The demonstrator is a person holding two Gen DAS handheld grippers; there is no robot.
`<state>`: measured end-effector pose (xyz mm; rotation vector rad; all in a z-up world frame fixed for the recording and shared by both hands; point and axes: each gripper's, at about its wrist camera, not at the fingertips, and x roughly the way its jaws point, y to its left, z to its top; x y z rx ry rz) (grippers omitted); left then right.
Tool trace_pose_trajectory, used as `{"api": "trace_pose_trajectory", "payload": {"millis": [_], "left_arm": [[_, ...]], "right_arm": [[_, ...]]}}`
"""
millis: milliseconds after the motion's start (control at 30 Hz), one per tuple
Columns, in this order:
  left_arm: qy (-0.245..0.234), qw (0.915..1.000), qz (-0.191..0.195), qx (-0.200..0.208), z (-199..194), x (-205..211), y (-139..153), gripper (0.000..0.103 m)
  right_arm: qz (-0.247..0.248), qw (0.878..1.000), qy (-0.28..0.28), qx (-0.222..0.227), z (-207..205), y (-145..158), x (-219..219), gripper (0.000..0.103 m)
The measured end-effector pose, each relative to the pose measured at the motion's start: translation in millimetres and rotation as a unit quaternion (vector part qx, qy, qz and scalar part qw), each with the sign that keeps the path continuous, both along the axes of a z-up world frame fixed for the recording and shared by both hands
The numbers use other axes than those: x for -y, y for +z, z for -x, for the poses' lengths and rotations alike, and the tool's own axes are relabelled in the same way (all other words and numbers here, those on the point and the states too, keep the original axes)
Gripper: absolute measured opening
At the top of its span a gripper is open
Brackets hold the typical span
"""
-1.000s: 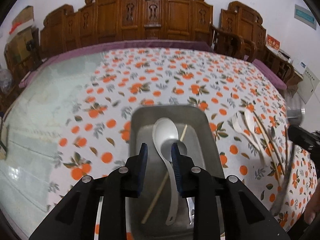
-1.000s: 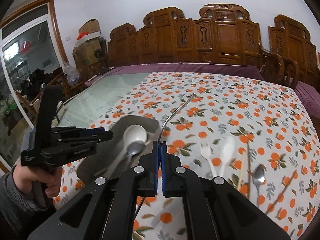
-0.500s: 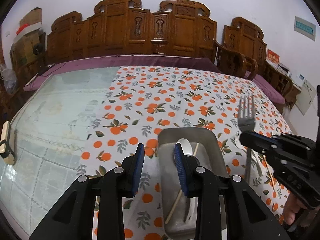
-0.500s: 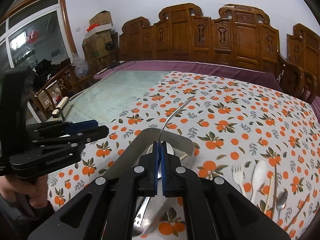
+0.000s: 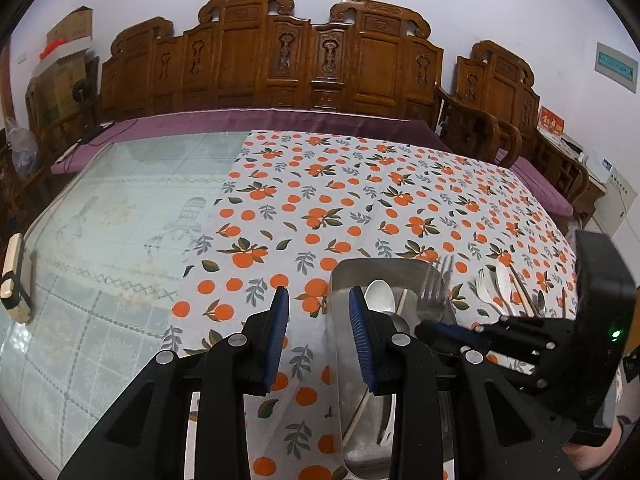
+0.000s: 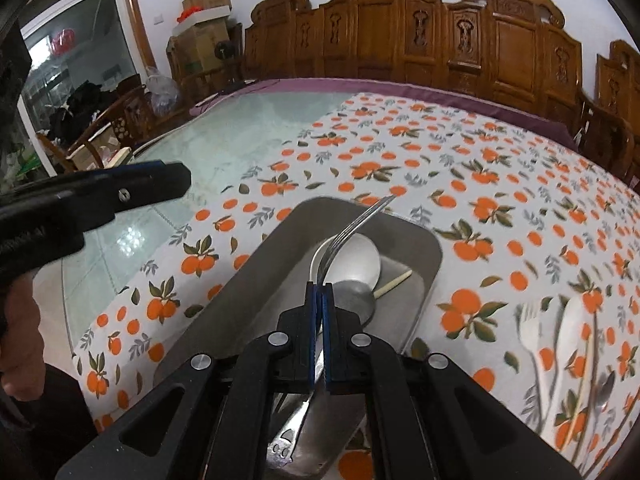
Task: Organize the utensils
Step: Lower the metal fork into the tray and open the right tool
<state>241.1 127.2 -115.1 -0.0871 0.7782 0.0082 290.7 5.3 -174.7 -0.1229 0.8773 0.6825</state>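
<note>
My right gripper (image 6: 319, 300) is shut on a metal fork (image 6: 352, 224) and holds it over the steel tray (image 6: 256, 264), tines pointing away. It also shows in the left wrist view (image 5: 440, 330), with the fork (image 5: 434, 288) above the tray (image 5: 340, 280). The tray holds a white spoon (image 6: 356, 256), a metal spoon (image 6: 354, 300) and a chopstick (image 6: 394, 282). My left gripper (image 5: 318, 336) is open and empty, over the tray's left rim. A white fork (image 6: 532, 332), a white spoon (image 6: 572, 328) and other utensils lie on the cloth to the right.
The table carries an orange-print cloth (image 5: 360, 200) on the right and bare glass (image 5: 112, 216) on the left. Carved wooden chairs (image 5: 312, 56) line the far side. A small wooden block (image 5: 14, 276) sits at the left table edge.
My right gripper has carried the fork from the cloth leftwards and down over the tray. My left gripper has pulled back and to the left, and its jaws have widened.
</note>
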Motion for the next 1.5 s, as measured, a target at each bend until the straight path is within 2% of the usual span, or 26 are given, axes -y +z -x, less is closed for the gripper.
{"api": "trace_pose_trajectory", "payload": {"millis": [433, 700, 800, 1033, 1133, 1267, 1500], "left_arm": [[-0.003, 1.0, -0.005, -0.006, -3, 3, -3, 0.029], [-0.003, 0.9999, -0.007, -0.007, -3, 4, -5, 0.029], [-0.003, 1.0, -0.007, -0.006, -3, 5, -6, 0.029], [-0.016, 0.9998, -0.01, -0.008, -4, 26, -10, 0.03], [-0.032, 0.9994, -0.013, -0.01, -4, 43, -12, 0.03], [-0.053, 0.9983, -0.019, -0.013, -3, 66, -17, 0.03], [-0.085, 0.9961, -0.015, -0.016, 2, 103, -24, 0.031]], "right_arm": [[-0.007, 0.999, -0.002, -0.039, -12, -22, -4, 0.004], [-0.001, 0.999, -0.009, -0.038, -12, -23, -2, 0.007], [-0.016, 0.999, -0.006, -0.029, -9, -16, 7, 0.007], [-0.022, 0.999, -0.018, 0.026, 9, 22, 59, 0.008], [-0.011, 0.998, -0.041, 0.052, 17, 36, 100, 0.02], [0.017, 0.994, -0.076, 0.073, 23, 40, 149, 0.022], [0.06, 0.985, -0.141, 0.085, 22, 27, 219, 0.022]]}}
